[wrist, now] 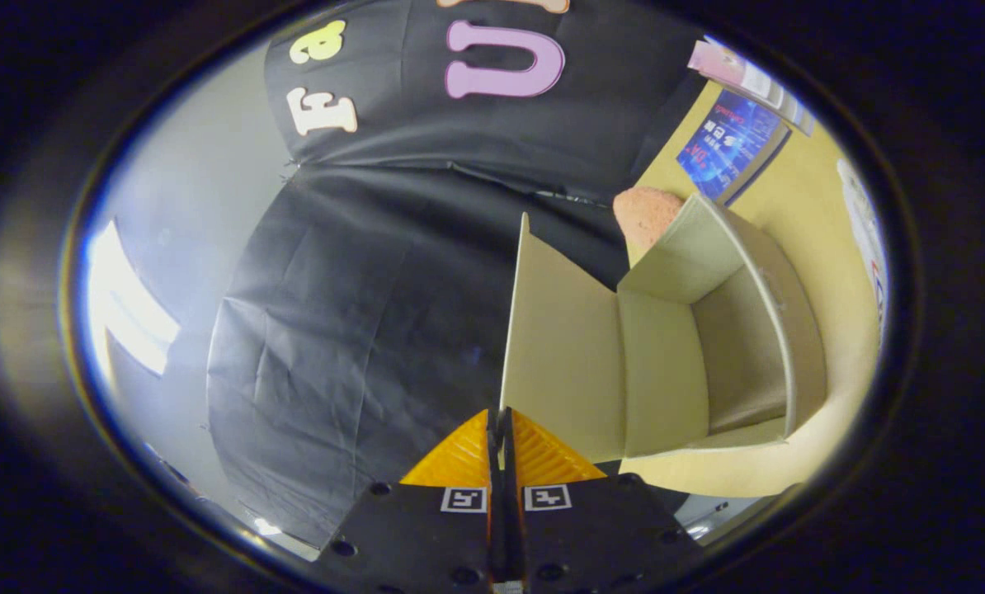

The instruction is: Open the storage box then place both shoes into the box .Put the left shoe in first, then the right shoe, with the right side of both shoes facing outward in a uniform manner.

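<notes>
The view is rolled on its side, so the yellow table (822, 206) runs along the right. On it stands the pale cardboard storage box (740, 346), open, with a bare inside. Its lid (558, 346) stands swung away from the box, and the lid's thin free edge runs straight down into my fingertips. My gripper (501, 422) is shut on that edge, one finger on each face of the lid. A pinkish, rough, rounded thing (645, 213) peeks out beyond the box's far wall; I cannot tell what it is.
The black cloth wall (360, 330) hangs behind the lid and to its left. A blue printed card (732, 140) and some papers (748, 78) lie on the table beyond the box. A bright light strip (129, 313) shows past the cloth.
</notes>
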A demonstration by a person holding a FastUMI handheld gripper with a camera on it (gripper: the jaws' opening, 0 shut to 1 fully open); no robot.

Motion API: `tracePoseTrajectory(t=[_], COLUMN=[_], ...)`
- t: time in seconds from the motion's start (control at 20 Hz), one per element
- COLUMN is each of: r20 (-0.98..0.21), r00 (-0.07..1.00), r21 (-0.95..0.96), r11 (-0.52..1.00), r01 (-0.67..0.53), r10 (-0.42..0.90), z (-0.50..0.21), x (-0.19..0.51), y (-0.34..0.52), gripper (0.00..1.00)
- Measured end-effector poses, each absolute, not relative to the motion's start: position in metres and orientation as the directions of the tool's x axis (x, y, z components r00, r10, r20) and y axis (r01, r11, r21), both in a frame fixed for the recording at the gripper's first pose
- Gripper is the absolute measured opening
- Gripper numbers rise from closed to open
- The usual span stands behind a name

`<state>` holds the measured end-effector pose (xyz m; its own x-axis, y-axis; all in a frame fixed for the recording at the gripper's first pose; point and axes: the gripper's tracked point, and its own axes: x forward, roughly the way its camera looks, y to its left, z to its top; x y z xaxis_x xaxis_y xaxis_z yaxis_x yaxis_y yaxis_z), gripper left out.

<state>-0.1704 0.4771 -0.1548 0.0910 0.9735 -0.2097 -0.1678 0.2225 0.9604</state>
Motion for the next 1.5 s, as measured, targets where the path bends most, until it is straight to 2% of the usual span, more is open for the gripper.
tracePoseTrajectory(t=[0.45,0.8,0.95,1.15,1.35,1.5], r20=[-0.23,-0.225,-0.238,-0.27,-0.289,-0.343], r00=[-0.099,-0.154,-0.151,-0.062,0.096,0.245], r21=[0.967,0.968,0.964,0.94,0.897,0.83], r11=[0.216,0.203,0.215,0.249,0.304,0.415], r01=[-0.136,-0.145,-0.156,-0.234,-0.32,-0.374], r10=[0.968,0.962,0.959,0.961,0.953,0.907], z=[-0.178,-0.203,-0.208,-0.209,-0.196,-0.202], x=[-0.208,-0.25,-0.257,-0.226,-0.172,-0.118], y=[0.548,0.589,0.592,0.581,0.547,0.494], gripper=[0.04,0.02,0.24,0.97,0.97,0.97])
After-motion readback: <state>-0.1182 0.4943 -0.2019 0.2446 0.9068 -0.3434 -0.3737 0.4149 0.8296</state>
